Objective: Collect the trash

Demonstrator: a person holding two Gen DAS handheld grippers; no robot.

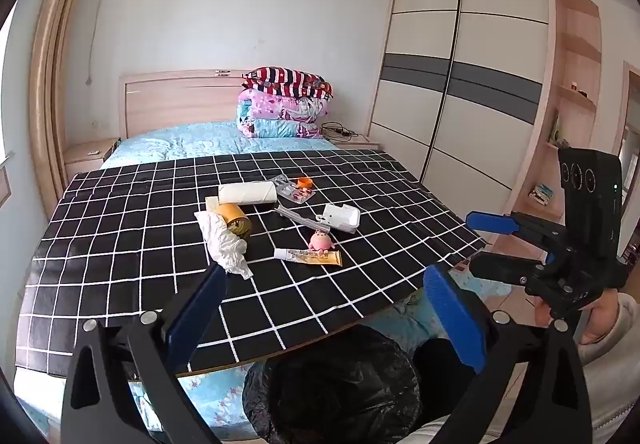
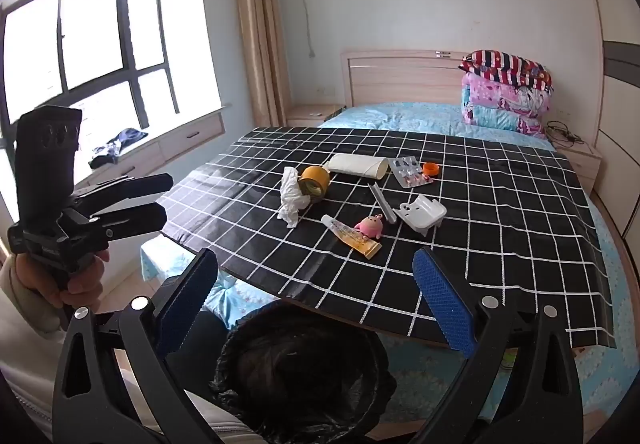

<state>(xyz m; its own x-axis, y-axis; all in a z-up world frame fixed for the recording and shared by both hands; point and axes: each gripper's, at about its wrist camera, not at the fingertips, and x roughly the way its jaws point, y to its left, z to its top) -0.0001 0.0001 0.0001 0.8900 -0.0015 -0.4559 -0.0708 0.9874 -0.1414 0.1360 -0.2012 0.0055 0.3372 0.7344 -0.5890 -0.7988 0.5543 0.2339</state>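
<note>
A black checked board (image 1: 120,244) lies across the bed and carries the items. On it are a crumpled white tissue (image 1: 226,244), a tape roll (image 1: 236,220), a cardboard tube (image 1: 248,193), a blister pack (image 1: 294,190), an orange cap (image 1: 305,182), an ointment tube (image 1: 308,257), a pink toy (image 1: 320,241) and a white holder (image 1: 340,218). A bin with a black bag (image 1: 336,384) stands below the board's near edge. My left gripper (image 1: 324,308) is open and empty above the bin. My right gripper (image 2: 316,296) is open and empty, also above the bin (image 2: 304,376).
The right gripper also shows in the left wrist view (image 1: 480,244); the left one shows in the right wrist view (image 2: 164,196). Folded quilts (image 1: 284,104) sit at the headboard. A wardrobe (image 1: 460,84) stands right of the bed. A window seat (image 2: 160,148) is on the left.
</note>
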